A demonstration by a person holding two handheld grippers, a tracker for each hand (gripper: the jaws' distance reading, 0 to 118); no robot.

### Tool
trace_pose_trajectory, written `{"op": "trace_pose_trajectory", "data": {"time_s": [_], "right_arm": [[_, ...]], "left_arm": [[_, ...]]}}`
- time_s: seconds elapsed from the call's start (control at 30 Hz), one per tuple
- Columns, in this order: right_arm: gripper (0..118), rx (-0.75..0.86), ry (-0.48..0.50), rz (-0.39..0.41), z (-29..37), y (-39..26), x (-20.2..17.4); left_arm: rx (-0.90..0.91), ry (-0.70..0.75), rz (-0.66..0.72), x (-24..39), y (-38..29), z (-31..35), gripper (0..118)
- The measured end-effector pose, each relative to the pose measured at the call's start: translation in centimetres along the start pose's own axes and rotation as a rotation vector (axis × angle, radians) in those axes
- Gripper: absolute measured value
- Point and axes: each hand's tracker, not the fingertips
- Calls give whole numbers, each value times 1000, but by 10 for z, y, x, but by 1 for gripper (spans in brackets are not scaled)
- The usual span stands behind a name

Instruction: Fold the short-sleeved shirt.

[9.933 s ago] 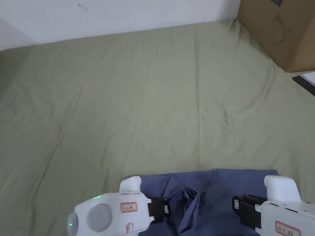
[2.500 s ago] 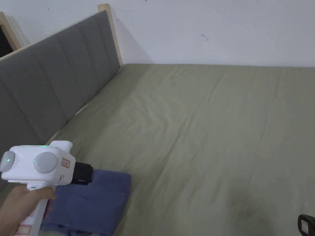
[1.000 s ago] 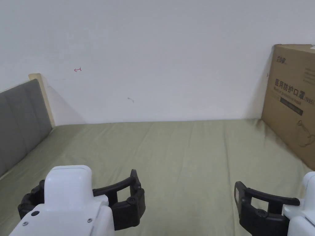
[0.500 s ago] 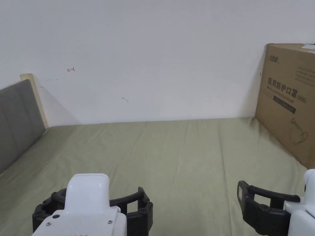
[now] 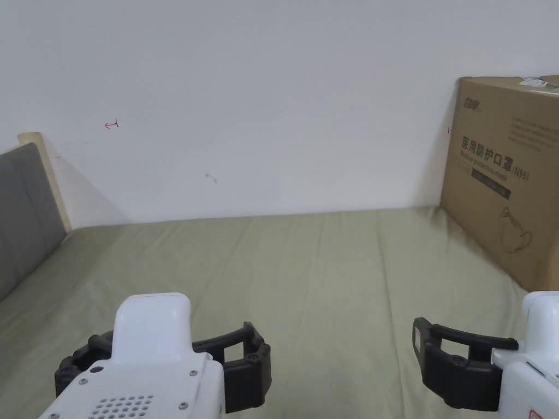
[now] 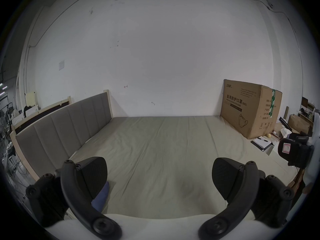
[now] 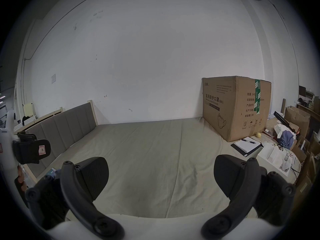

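The folded blue shirt [image 6: 102, 196] lies on the olive sheet near the headboard, partly hidden behind one jaw in the left gripper view. My left gripper [image 6: 160, 167] is open, its jaws wide apart with nothing between them. It is held low at the near side of the bed [image 5: 158, 349]. My right gripper [image 7: 161, 165] is open too and empty, level with the left one at the bottom right [image 5: 469, 354] of the head view. Each gripper view shows the other gripper off to its side, the right gripper [image 6: 292, 151] and the left gripper [image 7: 31, 151].
An olive sheet [image 5: 327, 262] covers the bed up to a white wall. A grey padded headboard [image 5: 22, 218] runs along the left. A large cardboard box [image 5: 507, 180] stands on the bed's far right corner. Beyond the right edge lie a notebook [image 7: 245, 146] and assorted clutter.
The left gripper set the folded shirt down by the headboard and let go. Both grippers have since come up open. In the last second only the camera panned slightly right.
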Motion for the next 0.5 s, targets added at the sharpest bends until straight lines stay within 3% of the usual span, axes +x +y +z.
{"op": "trace_pose_trajectory", "data": {"time_s": [0.5], "right_arm": [[118, 9, 3, 51, -3, 2, -6]], "left_arm": [[84, 2, -11, 5, -1, 4, 118]]}}
